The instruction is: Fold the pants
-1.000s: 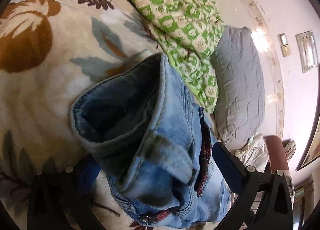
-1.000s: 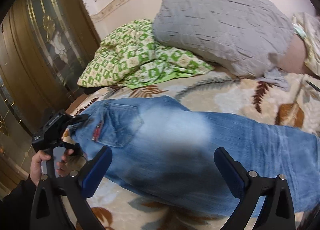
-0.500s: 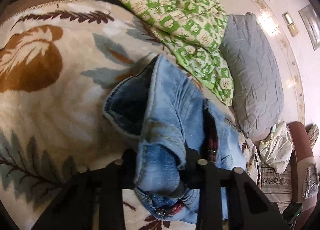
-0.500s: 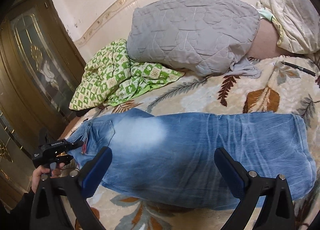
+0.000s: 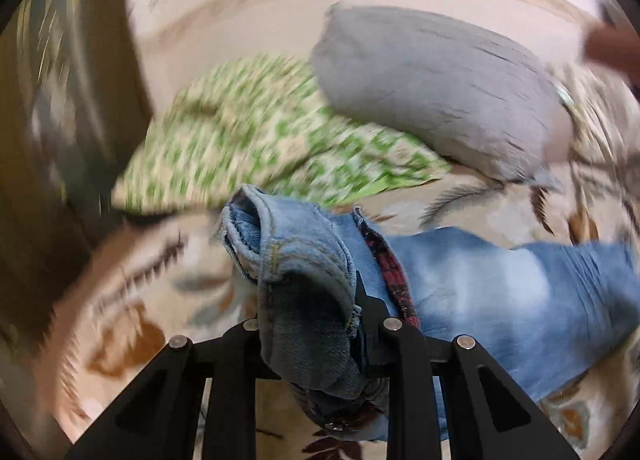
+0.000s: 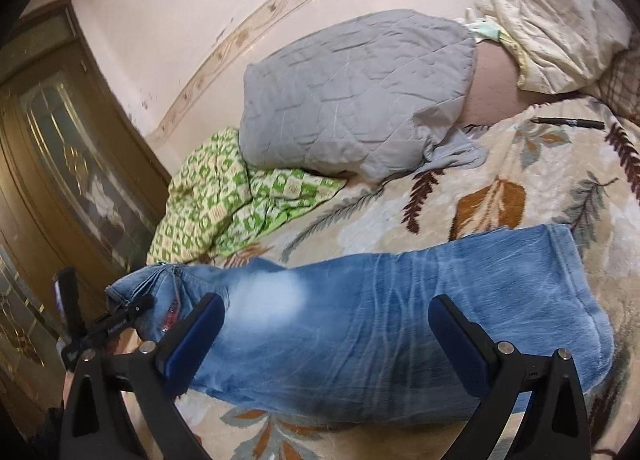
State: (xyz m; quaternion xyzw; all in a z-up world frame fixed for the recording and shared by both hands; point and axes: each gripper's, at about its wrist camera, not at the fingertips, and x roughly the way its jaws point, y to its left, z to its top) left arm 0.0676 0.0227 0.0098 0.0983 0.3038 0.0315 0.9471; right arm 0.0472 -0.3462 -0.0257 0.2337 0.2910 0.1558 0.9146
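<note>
The left hand-held gripper (image 5: pixel 316 324), jaws just closing, clamps the faded denim pants' (image 6: pixel 400 320) thick-seamed waistband; the right hand-held gripper (image 6: pixel 324 324) gapes empty above the plush leaf-patterned bed (image 6: pixel 500 163).

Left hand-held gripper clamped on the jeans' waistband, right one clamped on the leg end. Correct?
Half right. The left hand-held gripper is clamped on the waistband of the jeans. The right hand-held gripper is open, jaws wide apart above the denim and gripping nothing, as the right wrist view shows.
</note>
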